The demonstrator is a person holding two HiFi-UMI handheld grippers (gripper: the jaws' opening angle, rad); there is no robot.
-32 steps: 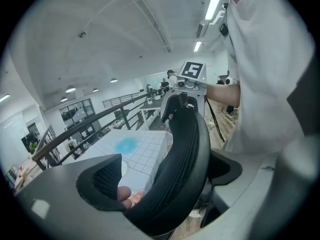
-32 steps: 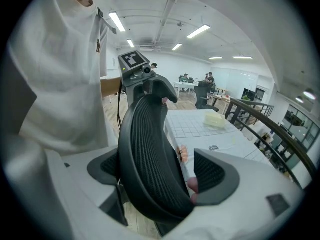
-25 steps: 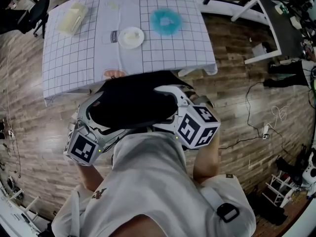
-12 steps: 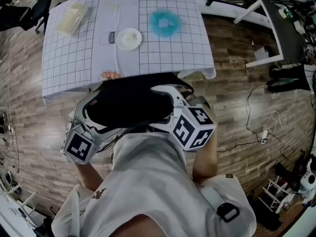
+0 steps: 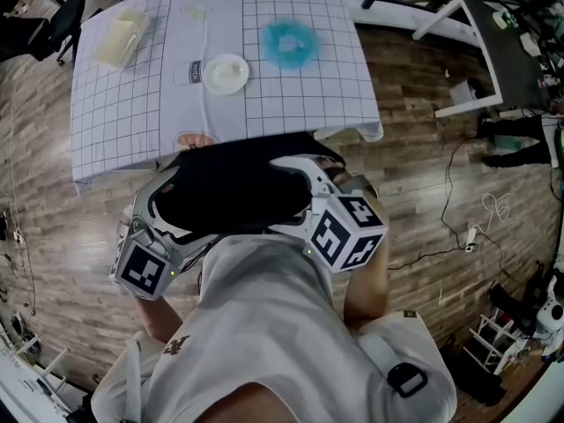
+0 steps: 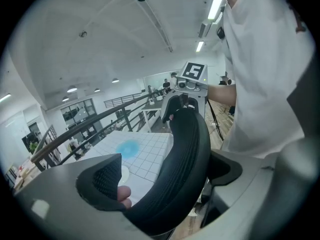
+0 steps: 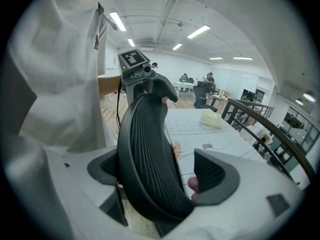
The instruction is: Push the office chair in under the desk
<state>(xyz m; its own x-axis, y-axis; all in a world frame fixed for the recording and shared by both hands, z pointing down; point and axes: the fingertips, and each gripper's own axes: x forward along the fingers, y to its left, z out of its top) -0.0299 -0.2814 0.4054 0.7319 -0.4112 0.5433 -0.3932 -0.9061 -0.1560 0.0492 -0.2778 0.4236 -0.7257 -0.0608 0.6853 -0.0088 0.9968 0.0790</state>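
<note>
Head view, looking steeply down: a wood-plank floor (image 5: 423, 183) surrounds a desk (image 5: 132, 122) draped in a white grid-lined cloth. The black office chair (image 5: 233, 183) stands at the desk's near edge, the top of its mesh backrest overlapping the cloth's hanging hem. A person in a white shirt (image 5: 264, 324) stands directly behind the chair, one gripper at each end of the backrest. Left gripper view shows the left gripper (image 6: 162, 179) with jaws spread wide, straddling the backrest's rim: one jaw lies against the rear of the backrest, and a gap shows between the other jaw and the mesh. Right gripper view shows the right gripper (image 7: 160, 174) likewise wide open astride the rim, clamping nothing, with a sliver of desk visible between the mesh and its far pad. On the cloth, well apart from the chair, sit a fluffy blue item (image 5: 291, 42), a round white dish (image 5: 226, 73) near it, and a pale cream box (image 5: 119, 40) toward the far left corner
</note>
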